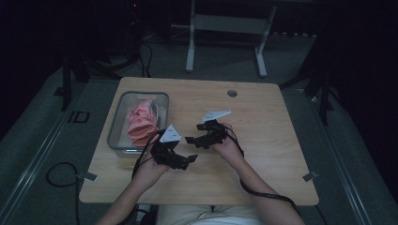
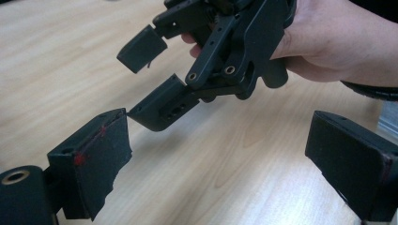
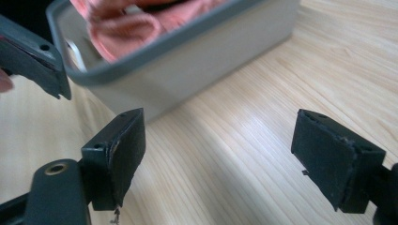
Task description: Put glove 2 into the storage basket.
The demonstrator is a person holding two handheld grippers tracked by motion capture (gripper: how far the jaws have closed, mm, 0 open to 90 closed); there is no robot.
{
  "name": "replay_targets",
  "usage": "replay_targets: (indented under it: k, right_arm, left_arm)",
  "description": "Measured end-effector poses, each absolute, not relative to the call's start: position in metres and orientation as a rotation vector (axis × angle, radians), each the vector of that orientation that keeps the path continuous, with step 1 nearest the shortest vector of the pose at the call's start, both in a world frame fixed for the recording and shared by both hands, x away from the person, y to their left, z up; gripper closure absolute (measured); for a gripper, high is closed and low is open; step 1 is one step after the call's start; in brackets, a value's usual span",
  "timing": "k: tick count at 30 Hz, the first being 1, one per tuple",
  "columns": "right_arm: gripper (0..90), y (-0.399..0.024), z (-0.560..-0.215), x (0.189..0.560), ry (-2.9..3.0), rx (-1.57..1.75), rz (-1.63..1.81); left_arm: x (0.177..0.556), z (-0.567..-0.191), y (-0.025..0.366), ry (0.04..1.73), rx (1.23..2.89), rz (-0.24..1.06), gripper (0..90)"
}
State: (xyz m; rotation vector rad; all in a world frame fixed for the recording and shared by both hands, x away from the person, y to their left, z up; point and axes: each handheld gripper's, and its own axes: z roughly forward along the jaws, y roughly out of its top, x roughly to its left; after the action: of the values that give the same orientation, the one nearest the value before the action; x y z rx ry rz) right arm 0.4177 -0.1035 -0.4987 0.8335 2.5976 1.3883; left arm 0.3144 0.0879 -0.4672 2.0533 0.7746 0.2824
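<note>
Two grippers are held over the wooden table (image 1: pixel 263 140), one in each hand, with nothing between the jaws of either.

Hidden or unclear:
- The high view is dim; the jaw tips of both grippers merge into dark shapes there, so the jaw gap cannot be read from that view.
- The pink cloth (image 1: pixel 141 123) is cut off at the top edge of the right gripper view; its fold and full outline cannot be made out.
- A pale object beside the cloth in the tub is too small to identify.

Container and contents:
- A clear plastic tub with a grey rim (image 1: pixel 117 123) stands on the left part of the table.
- The pink cloth lies inside the tub, bunched, rising to about rim height.

Gripper state:
- Left gripper (image 1: pixel 184 161): the left gripper view shows its two black jaws spread wide over bare table.
- Right gripper (image 1: pixel 193 140): the right gripper view shows its jaws spread wide; bare table between the pads. In the left gripper view its jaws (image 2: pixel 155 75) also stand apart and hold nothing.

Position of the cloth relative to the grippers:
- The cloth is in the tub, clear of both grippers.
- The right gripper points toward the tub wall, which stands near, beyond its jaws.
- The left gripper sits just beside the near corner of the tub and points away from it, toward the right hand (image 2: pixel 338 42)
</note>
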Motion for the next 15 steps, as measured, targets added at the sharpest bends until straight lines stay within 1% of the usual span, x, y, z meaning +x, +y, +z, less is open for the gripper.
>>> replay_targets:
  k: [8,15]
  right_arm:
    - [17.9,-0.12,-0.517,0.407,2.612,0.814,1.379]
    - [17.3,-0.133,-0.526,0.398,2.618,0.77,1.379]
  left_arm:
    - [0.313,-0.48,0.075,0.724,2.078,0.253,6.6]
    - [0.312,-0.493,0.07,0.708,2.062,0.216,6.6]
